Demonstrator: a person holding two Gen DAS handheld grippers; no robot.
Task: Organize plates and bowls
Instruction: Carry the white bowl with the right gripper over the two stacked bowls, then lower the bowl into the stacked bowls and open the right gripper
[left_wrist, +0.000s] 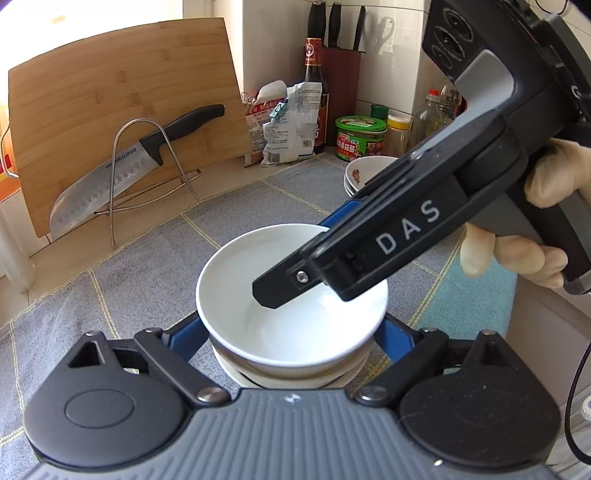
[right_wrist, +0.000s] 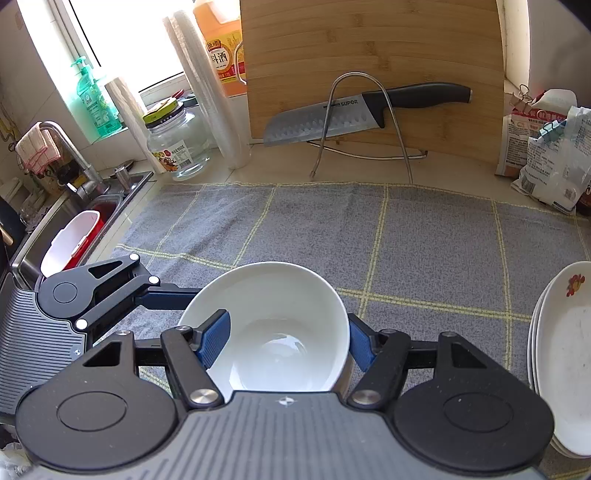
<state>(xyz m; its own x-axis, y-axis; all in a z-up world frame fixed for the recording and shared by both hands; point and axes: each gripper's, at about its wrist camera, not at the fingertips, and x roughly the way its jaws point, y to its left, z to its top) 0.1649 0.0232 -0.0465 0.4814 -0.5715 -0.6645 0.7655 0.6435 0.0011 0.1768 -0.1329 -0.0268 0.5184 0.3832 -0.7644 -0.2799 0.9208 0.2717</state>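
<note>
White bowl (left_wrist: 291, 295) sits atop a bowl stack, straddled by the wide left tool (left_wrist: 291, 332). Right tool (right_wrist: 284, 343), wide, has one finger inside it. Stacking step; next, likely withdraw clear of the rim.

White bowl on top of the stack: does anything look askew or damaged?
Yes, slightly: the top white bowl looks tilted on the bowl stack rather than nested flat, with the right gripper straddling its wall. No spill or damage visible.
</note>
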